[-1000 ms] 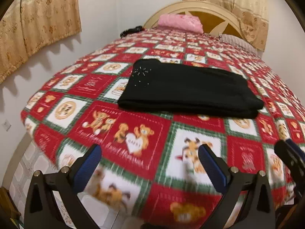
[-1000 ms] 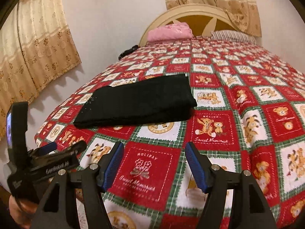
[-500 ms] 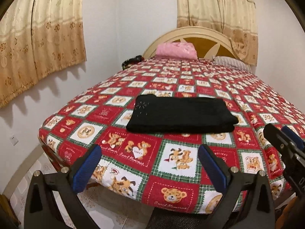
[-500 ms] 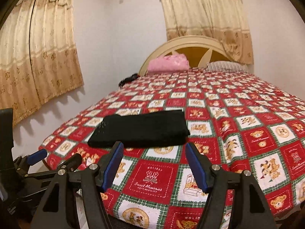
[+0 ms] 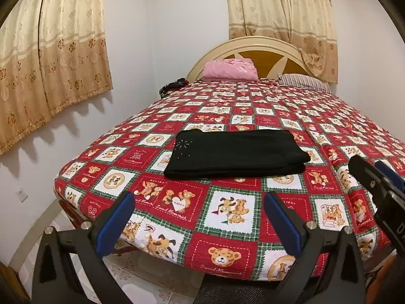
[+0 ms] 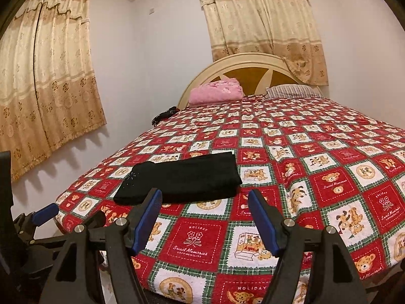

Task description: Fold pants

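Your folded black pants (image 5: 235,155) lie long axis crosswise on the bed (image 5: 329,126). The bedspread reads "Sweet Memories". Both your left gripper (image 5: 200,221) and right gripper (image 6: 205,217) have jaws wide apart, empty.

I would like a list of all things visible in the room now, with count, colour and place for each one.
pants: one, black, folded, on the bedspread near the foot.
bedspread: one, red, white and green squares with bears, covering the bed.
pink bundle: one, at the headboard.
striped pillow: one, beside it.
headboard: one, cream and brown.
curtains: two, beige, on the walls.
left gripper: one, open, blue pads.
right gripper: one, open, blue pads.
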`<state>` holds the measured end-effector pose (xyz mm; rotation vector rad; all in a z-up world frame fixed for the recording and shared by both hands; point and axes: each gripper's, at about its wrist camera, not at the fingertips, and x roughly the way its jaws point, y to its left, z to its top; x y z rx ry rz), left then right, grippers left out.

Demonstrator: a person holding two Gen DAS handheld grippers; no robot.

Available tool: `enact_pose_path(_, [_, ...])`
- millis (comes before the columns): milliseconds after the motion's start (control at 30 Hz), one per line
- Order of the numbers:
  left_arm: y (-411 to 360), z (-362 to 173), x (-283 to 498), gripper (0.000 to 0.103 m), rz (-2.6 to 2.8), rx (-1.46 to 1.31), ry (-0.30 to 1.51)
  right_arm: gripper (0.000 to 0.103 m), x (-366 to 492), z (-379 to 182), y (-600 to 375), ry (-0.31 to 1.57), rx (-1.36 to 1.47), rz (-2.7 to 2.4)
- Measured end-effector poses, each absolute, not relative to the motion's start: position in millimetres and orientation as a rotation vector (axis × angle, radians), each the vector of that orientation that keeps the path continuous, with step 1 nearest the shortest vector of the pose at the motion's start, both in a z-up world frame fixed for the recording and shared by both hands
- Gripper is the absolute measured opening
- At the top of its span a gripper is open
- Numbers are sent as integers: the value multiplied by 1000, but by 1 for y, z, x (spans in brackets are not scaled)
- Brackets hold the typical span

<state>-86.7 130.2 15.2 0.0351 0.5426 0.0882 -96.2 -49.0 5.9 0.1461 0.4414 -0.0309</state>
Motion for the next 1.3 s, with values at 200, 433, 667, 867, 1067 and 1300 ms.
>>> enact_pose_path(200, [131,16,-86,103,93,29,552,72,-96,6,-50,443,147,-32])
enact_pose_path(433, [130,15,-87,103,98,33,552,72,-96,5,-52,445,150,-33])
enact_pose_path(667, [129,15,-85,103,87,30,572,72,-96,4,-53,447,150,-34])
enact_pose_path(867, [129,15,-84,103,87,29,574,72,-95,4,-54,449,151,-36])
enact_pose_path(1067, [127,16,-85,103,93,42,565,72,-94,2,-54,454,156,-45])
enact_pose_path(1300, [130,16,-83,103,111,25,573,72,-93,1,-53,457,157,-47])
